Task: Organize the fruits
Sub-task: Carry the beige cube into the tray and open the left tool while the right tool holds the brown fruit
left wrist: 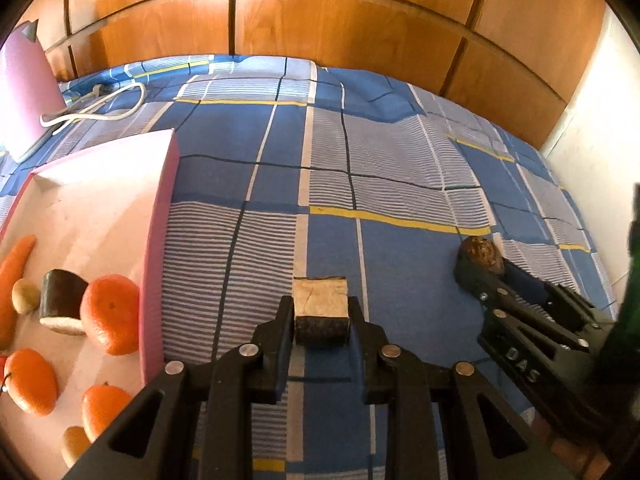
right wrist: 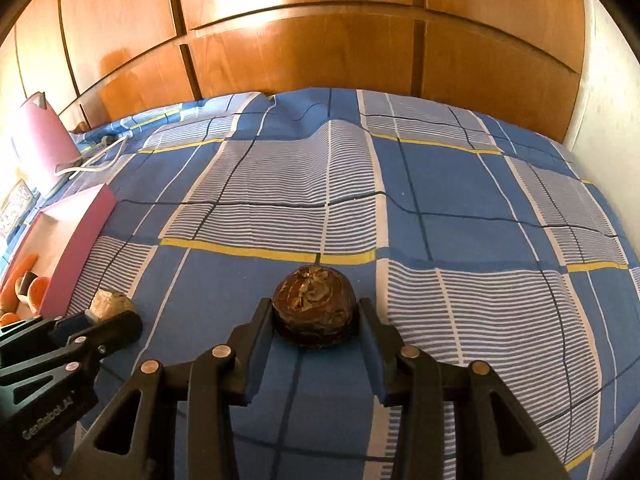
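Tilting downward over the bedspread (left wrist: 400,160), left gripper (left wrist: 321,312) clamps a cut chunk (left wrist: 320,314) (right gripper (right wrist: 316,312) clasps a brown fruit (right wrist: 314,306)).

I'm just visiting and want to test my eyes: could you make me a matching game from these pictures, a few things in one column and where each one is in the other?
Things:
1. cut piece with pale face
2. round brown fruit
3. carrot
4. white cable

Places:
A. in the pink tray
B. between the right gripper's fingers
C. on the bedsheet beside the pink kettle
D. clamped in the left gripper

Pairs: 1-D, 2-B, 3-A, 4-C
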Demonstrator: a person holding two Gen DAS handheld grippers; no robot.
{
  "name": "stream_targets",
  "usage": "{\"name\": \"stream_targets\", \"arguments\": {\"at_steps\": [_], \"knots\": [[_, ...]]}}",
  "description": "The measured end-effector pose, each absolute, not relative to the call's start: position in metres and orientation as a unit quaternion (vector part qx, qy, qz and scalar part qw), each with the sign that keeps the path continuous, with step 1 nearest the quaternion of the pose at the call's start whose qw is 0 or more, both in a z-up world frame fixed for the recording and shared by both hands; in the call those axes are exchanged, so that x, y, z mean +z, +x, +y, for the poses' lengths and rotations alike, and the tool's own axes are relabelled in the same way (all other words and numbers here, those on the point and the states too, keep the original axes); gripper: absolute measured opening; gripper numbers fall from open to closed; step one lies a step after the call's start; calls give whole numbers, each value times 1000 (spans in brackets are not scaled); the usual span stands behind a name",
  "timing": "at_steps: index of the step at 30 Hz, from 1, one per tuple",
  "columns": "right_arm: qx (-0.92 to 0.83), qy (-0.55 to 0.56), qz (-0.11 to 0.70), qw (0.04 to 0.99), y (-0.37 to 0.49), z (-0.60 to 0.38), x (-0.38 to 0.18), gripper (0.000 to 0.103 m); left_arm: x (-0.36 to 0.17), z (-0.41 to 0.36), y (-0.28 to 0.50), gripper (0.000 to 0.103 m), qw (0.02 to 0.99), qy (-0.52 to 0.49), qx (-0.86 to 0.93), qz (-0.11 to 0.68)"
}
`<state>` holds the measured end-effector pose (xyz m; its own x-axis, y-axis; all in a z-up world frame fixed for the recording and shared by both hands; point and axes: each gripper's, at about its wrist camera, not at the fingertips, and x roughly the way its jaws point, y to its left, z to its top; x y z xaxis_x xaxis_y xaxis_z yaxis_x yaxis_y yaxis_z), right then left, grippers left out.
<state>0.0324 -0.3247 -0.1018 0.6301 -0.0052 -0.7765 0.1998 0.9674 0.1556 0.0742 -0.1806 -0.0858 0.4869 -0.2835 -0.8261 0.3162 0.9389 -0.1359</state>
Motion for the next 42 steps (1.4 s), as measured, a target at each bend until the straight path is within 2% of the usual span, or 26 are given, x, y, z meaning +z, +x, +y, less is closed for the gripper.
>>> {"name": "stream_targets", "arguments": {"at_steps": [11, 18, 29, 36, 37, 40, 42], "knots": [[-58, 112, 425, 897, 31, -324, -102, 42, -24, -162, 45, 24, 891, 19, -193, 411], [-59, 111, 424, 897, 31, -324, -102, 42, -2, -116, 37, 24, 904, 9, -162, 395], [-64, 101, 426, 897, 33, -321, -102, 42, -5, 1, 59, 25, 904, -86, -79, 412], [-64, 102, 426, 896, 33, -322, -103, 42, -27, 18, 81, 25, 892, -90, -72, 438], [-63, 103, 426, 896, 33, -322, -103, 42, -30, 18, 83, 28, 891, -93, -69, 440], [-63, 103, 426, 897, 33, -322, -103, 42, -35, 19, 87, 47, 886, -101, -58, 449], [-63, 104, 426, 897, 33, -322, -104, 42, -35, 18, 84, 48, 885, -102, -57, 450]]}}
